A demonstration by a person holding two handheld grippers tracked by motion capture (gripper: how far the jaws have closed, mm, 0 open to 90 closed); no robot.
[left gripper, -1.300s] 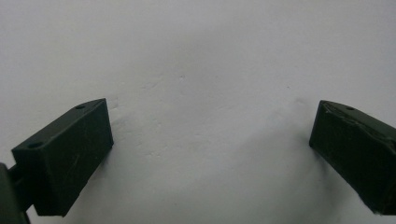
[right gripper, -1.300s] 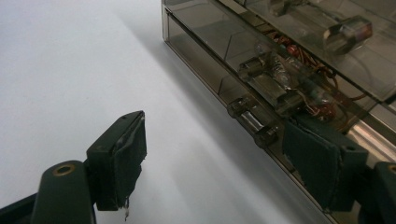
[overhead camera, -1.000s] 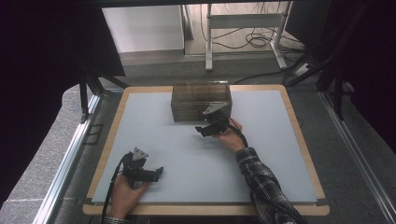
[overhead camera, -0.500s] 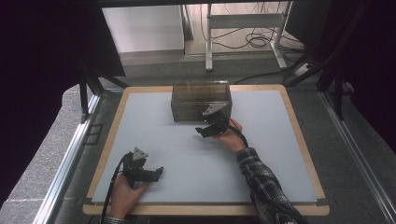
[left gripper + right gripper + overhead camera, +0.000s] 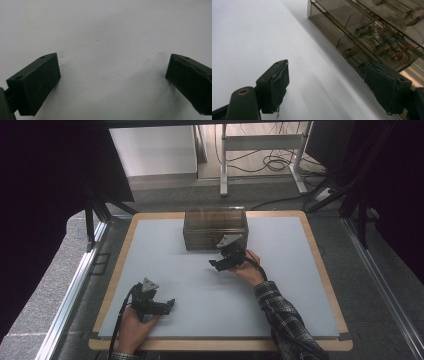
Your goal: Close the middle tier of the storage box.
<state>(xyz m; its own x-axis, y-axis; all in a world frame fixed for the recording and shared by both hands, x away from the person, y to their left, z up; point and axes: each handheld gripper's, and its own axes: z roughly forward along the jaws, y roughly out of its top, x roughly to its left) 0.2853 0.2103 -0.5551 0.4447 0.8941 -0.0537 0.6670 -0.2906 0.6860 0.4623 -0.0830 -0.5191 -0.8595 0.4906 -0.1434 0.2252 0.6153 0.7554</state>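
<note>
A smoky clear plastic box (image 5: pixel 215 227) with drawers stands at the far middle of the white mat (image 5: pixel 280 285). In the right gripper view the box (image 5: pixel 372 37) shows small parts and wires inside its compartments. My right gripper (image 5: pixel 214 264) hovers just in front of the box, pointing left, open. In its own view the right gripper (image 5: pixel 327 85) has nothing between its pads, and the right jaw lies close against the box's lower front edge. My left gripper (image 5: pixel 170 305) rests near the mat's front left. The left gripper (image 5: pixel 112 77) is open over bare mat.
The mat lies on a wooden board (image 5: pixel 125 250) with a raised rim. Metal rails (image 5: pixel 75 285) run along both sides of the table. Beyond the far edge stand a white table frame (image 5: pixel 260 150) and loose cables (image 5: pixel 280 165) on the floor.
</note>
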